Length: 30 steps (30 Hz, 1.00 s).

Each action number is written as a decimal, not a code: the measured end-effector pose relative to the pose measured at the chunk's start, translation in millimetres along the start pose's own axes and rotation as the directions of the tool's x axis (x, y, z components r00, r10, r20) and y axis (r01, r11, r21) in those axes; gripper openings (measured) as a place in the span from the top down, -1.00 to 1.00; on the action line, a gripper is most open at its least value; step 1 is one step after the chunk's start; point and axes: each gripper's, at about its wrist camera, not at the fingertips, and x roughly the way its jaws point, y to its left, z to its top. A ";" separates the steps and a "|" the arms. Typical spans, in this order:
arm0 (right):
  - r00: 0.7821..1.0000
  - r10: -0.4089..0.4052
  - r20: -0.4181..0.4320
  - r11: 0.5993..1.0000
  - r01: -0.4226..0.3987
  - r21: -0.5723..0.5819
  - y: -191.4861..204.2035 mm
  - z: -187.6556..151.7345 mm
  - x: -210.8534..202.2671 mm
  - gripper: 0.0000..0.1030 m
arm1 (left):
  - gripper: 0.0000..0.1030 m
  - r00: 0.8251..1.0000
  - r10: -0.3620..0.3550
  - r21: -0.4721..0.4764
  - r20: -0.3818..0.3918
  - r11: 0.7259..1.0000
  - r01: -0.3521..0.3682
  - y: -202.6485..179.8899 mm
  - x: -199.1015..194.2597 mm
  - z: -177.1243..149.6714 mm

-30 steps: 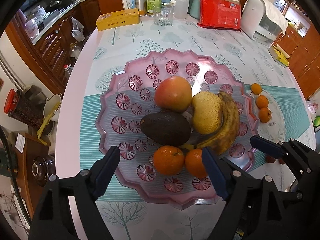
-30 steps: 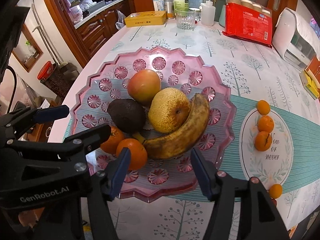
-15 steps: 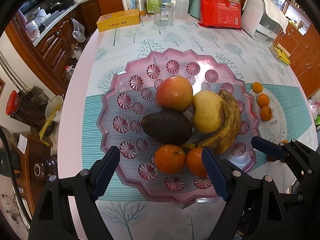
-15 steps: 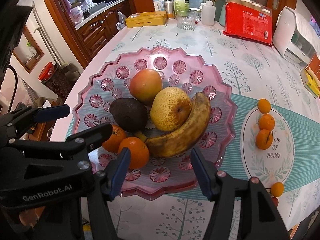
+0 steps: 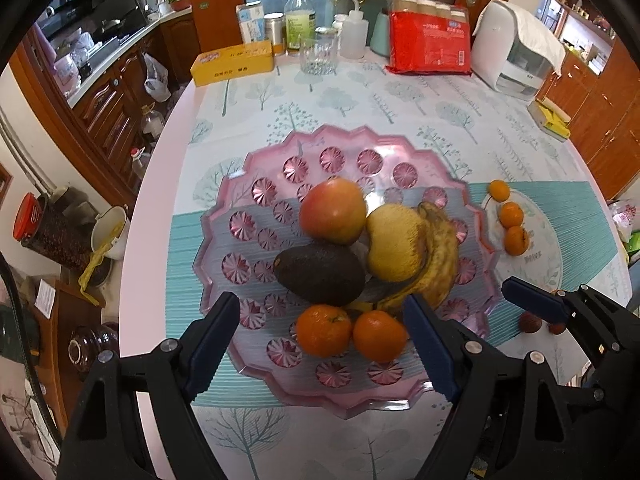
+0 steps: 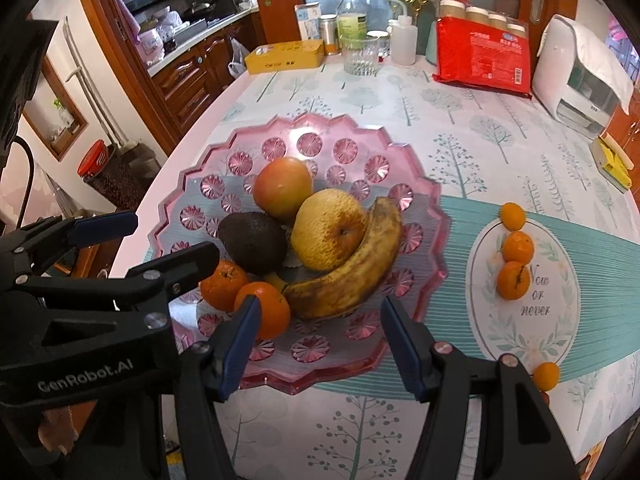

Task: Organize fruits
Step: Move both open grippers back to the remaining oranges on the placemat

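A pink scalloped plate [image 5: 256, 184] [image 6: 424, 200] holds an apple [image 5: 332, 210], a pear [image 5: 394, 244], a brown-spotted banana [image 6: 360, 268], an avocado [image 5: 320, 272] and two oranges [image 5: 324, 330] [image 6: 264, 308]. My left gripper [image 5: 320, 308] hovers open over the plate's near rim, above the oranges, with nothing between its pads. Just to its right, my right gripper [image 6: 320, 308] is open and empty over the near rim by the banana's end. Three small oranges [image 6: 516, 248] lie on a round white patch of the mat to the right, apart from the plate.
At the far table edge stand a yellow box [image 5: 232, 62], a glass [image 5: 318, 56], bottles, a red package [image 5: 430, 46] and a white appliance [image 5: 516, 48]. Another small orange [image 6: 546, 376] and red fruits [image 5: 530, 322] lie near right. The table's rounded edge drops off left.
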 end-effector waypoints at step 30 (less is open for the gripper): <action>0.950 -0.274 0.147 0.951 0.244 0.192 -151.0 14.4 -65.3 -0.21 | -0.63 0.978 -0.155 0.332 0.138 0.938 0.102 -142.2 -19.6 95.0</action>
